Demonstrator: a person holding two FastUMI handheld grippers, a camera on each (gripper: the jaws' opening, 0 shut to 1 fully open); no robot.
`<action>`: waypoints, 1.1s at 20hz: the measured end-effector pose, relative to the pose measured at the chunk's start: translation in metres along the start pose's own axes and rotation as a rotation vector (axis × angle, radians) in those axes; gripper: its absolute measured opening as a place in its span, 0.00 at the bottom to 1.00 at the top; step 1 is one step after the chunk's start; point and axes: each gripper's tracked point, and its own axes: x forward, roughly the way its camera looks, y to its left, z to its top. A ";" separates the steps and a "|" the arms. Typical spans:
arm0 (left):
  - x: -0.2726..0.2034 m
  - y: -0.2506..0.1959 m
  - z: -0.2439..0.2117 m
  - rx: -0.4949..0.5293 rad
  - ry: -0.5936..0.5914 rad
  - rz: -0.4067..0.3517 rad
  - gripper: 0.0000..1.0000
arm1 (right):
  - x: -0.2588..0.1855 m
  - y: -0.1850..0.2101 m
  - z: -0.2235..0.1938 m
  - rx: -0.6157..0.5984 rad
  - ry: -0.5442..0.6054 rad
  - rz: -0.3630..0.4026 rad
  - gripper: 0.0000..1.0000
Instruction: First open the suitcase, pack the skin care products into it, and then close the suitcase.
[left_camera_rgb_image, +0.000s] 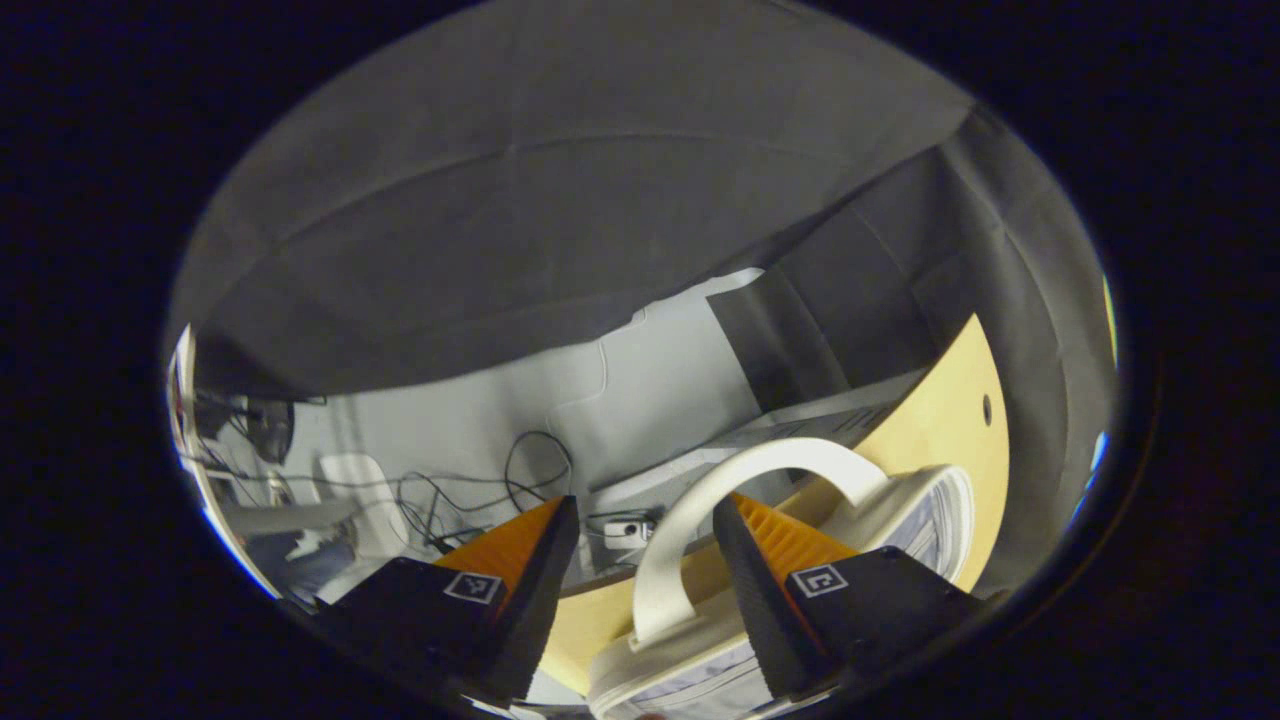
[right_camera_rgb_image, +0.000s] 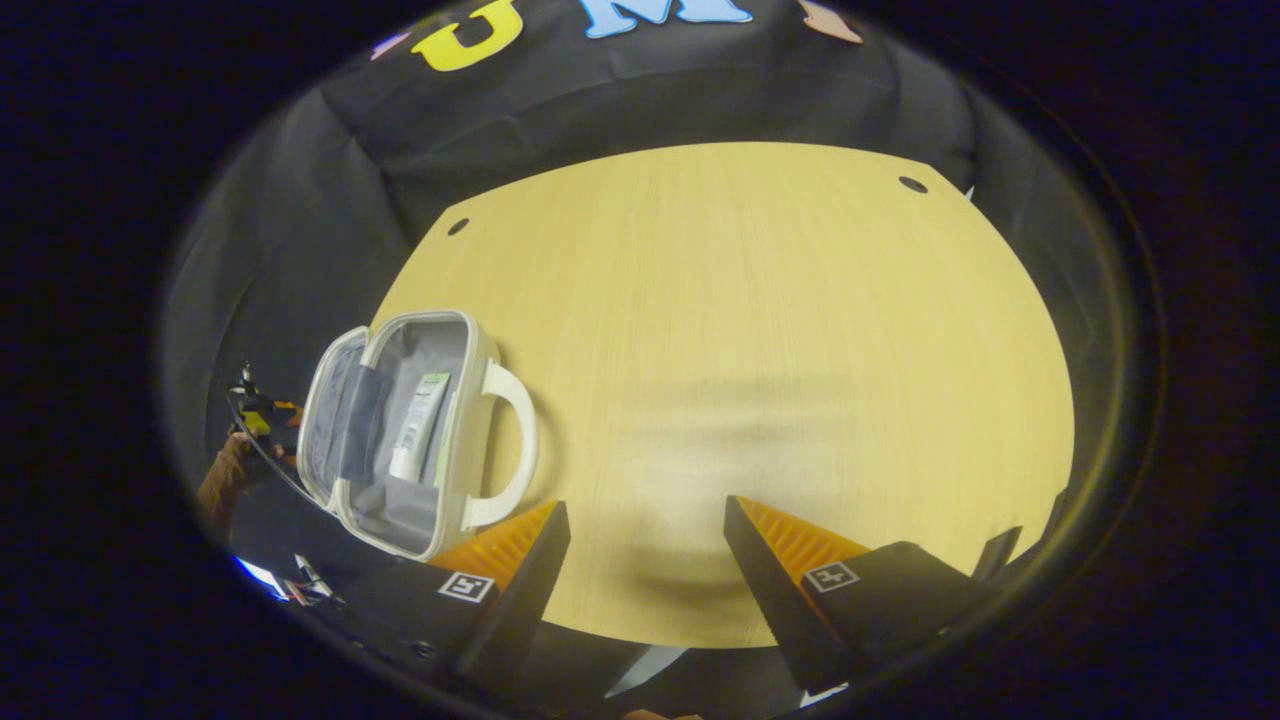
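- Your left gripper view sits low at the table's (left_camera_rgb_image: 940, 420) edge, very near the case (left_camera_rgb_image: 700, 650), looking across it and out toward a grey wall and a floor with cables.
- The case handle (left_camera_rgb_image: 720, 500) arches between the left gripper's (left_camera_rgb_image: 640, 560) two spread fingers, filling the foreground.
- Your right gripper view hangs high over the near edge of the table (right_camera_rgb_image: 760, 330), tilted down at the top and facing the booth's black back wall.
- There the case (right_camera_rgb_image: 400, 430) lies open, well to the left of the right gripper (right_camera_rgb_image: 645, 570), near the table's left edge.
- Both views share the case, its handle (right_camera_rgb_image: 510, 440) and the wooden top.
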 end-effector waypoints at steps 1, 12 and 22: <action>0.004 0.000 -0.004 -0.023 0.026 -0.006 0.89 | 0.001 0.000 -0.001 -0.005 0.000 -0.003 0.95; -0.090 -0.052 0.019 0.104 -0.190 -0.182 0.17 | -0.002 0.002 -0.015 -0.017 0.024 0.035 0.95; -0.240 -0.145 -0.043 0.394 -0.373 -0.387 0.19 | 0.007 0.022 -0.017 -0.042 0.022 0.118 0.96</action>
